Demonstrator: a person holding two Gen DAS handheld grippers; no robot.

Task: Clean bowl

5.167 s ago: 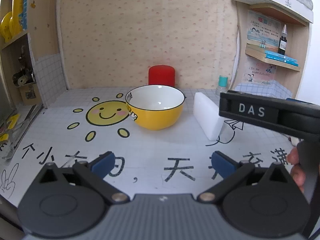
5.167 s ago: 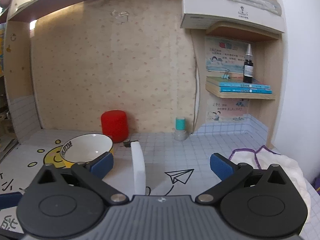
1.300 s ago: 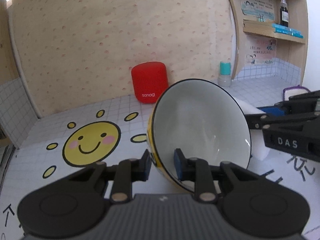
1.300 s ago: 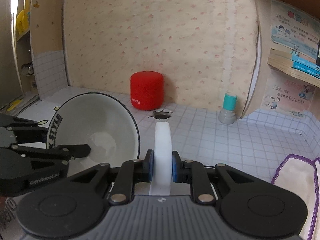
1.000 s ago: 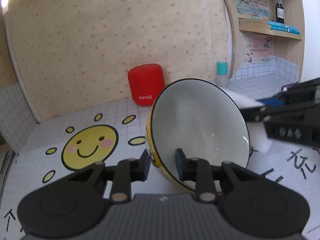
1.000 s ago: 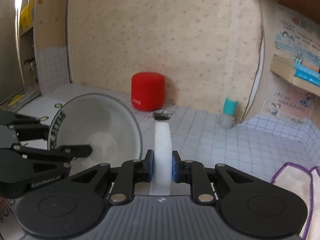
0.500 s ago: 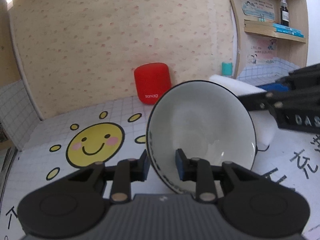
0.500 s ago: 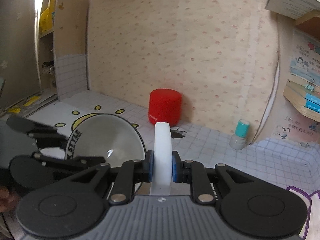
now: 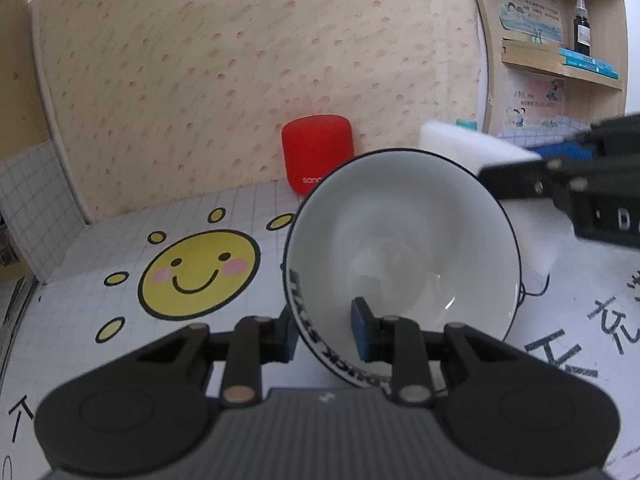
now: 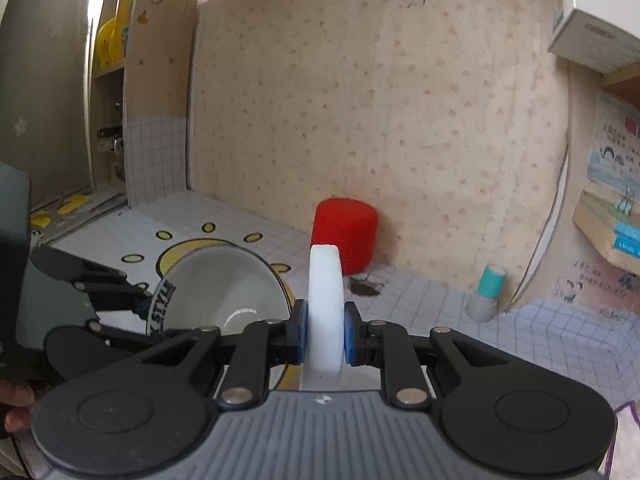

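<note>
**Bowl tilted and sponge raised for wiping**

The bowl (image 9: 400, 256) is clear of the worktop (image 9: 120, 340), tilted with its opening facing the left wrist camera. The left gripper (image 9: 324, 332) clamps its near rim. The right gripper (image 10: 324, 336) pinches the white sponge (image 10: 325, 300). Since a second ago, the sponge has risen from beside the rim to above it; wiping can probably begin. Count: one bowl, one sponge, two grippers, one red cylinder (image 9: 318, 152) at the worktop's back edge.

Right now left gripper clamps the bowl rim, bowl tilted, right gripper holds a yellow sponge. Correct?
Not quite: the sponge is white, as the right wrist view shows. The rest holds: left gripper clamps the tilted bowl by its rim, right gripper grips the sponge.
</note>
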